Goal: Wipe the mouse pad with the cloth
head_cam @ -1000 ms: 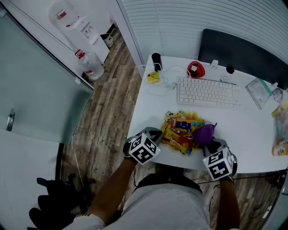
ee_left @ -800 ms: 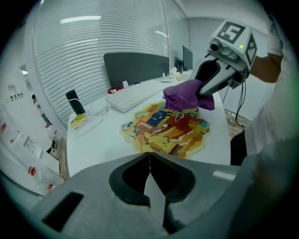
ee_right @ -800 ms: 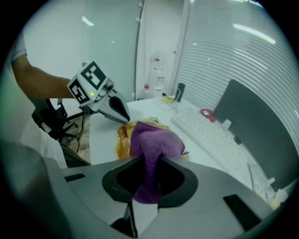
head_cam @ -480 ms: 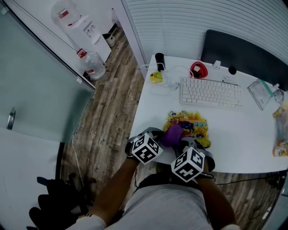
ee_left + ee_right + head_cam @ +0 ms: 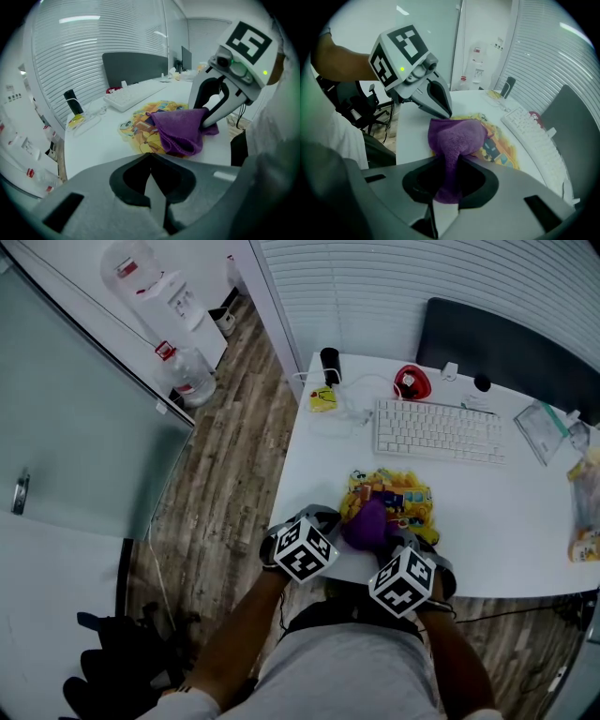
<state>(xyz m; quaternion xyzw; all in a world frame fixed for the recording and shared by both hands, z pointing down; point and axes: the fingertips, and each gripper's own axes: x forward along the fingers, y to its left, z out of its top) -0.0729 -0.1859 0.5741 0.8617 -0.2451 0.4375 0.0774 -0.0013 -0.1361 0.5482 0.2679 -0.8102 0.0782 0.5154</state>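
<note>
The purple cloth [image 5: 368, 524] lies bunched on the near-left part of the mouse pad [image 5: 411, 500], a yellow pad printed with bright cartoon figures. One end of the cloth runs back from the pad into the right tongs [image 5: 446, 185], whose jaws are closed on it (the pinched fabric fills the gap between them in the right gripper view). The left tongs [image 5: 150, 157] sit just left of the pad's near-left corner, jaws pressed together with nothing between them. Their tip is right at the cloth's left edge; I cannot tell whether it touches. Both tongs reach in from the near side of the pad.

The pad lies flat on the white table [image 5: 314, 460], close to its front edge. Beyond the pad is a white keyboard [image 5: 436, 432], and past that a red object [image 5: 410, 383] and a dark panel [image 5: 506, 343] standing at the table's far side. Beyond and to the left of the pad are a small yellow item [image 5: 322, 400] and a black cylinder [image 5: 327, 365], with loose white cable beside them. Well left of the pad, off the table, a water dispenser [image 5: 155, 287] and a large water bottle [image 5: 192, 379] stand on the wood floor [image 5: 234, 465].
</note>
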